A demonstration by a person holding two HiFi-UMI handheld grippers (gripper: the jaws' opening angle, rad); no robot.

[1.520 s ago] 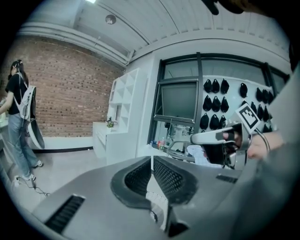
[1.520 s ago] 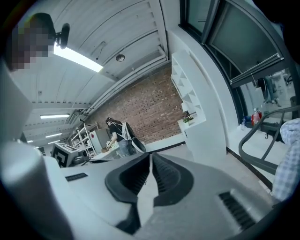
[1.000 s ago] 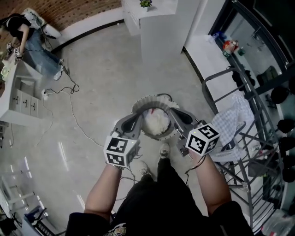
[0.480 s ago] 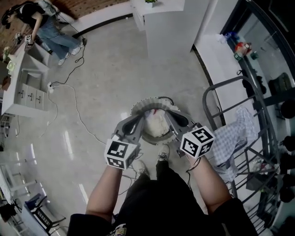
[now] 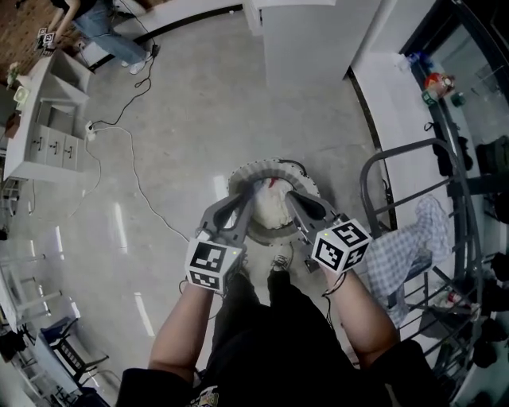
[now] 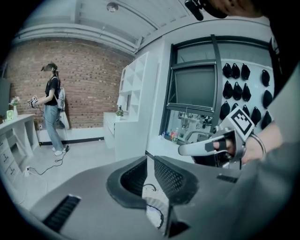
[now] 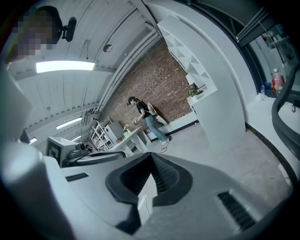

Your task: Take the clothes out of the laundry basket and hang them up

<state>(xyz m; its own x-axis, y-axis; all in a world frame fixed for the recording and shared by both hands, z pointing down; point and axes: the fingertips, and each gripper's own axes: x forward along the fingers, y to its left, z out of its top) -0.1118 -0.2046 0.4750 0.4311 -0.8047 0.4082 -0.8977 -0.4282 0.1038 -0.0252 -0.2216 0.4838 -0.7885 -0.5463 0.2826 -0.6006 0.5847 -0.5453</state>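
Two grippers, one basket, one rack. The left gripper [image 5: 248, 199] and the right gripper [image 5: 293, 199] are both closed and empty. Each pair of fingers [image 6: 129, 180] meets at the tips, and only floor [image 5: 183, 103] shows through the slit lower down. The two sets of tips lean toward each other, near but apart.

The one round basket [image 5: 246, 171] stands on the floor below and just beyond them. One white cloth [image 5: 274, 213] lies bunched in it, under the gap between the two sets of fingers. It is a rounded heap with no clear long axis. The way from the tips down to it is open.

Right of the right fingers, well apart, stands one metal rack [image 5: 398, 149]. One checked cloth [image 5: 402, 254] is draped over it, its length running down the rack.

One white cable [image 5: 137, 187] trails over the floor left of the left fingers. Far beyond it are one white cabinet [image 5: 48, 119] and one other person [image 5: 99, 17].
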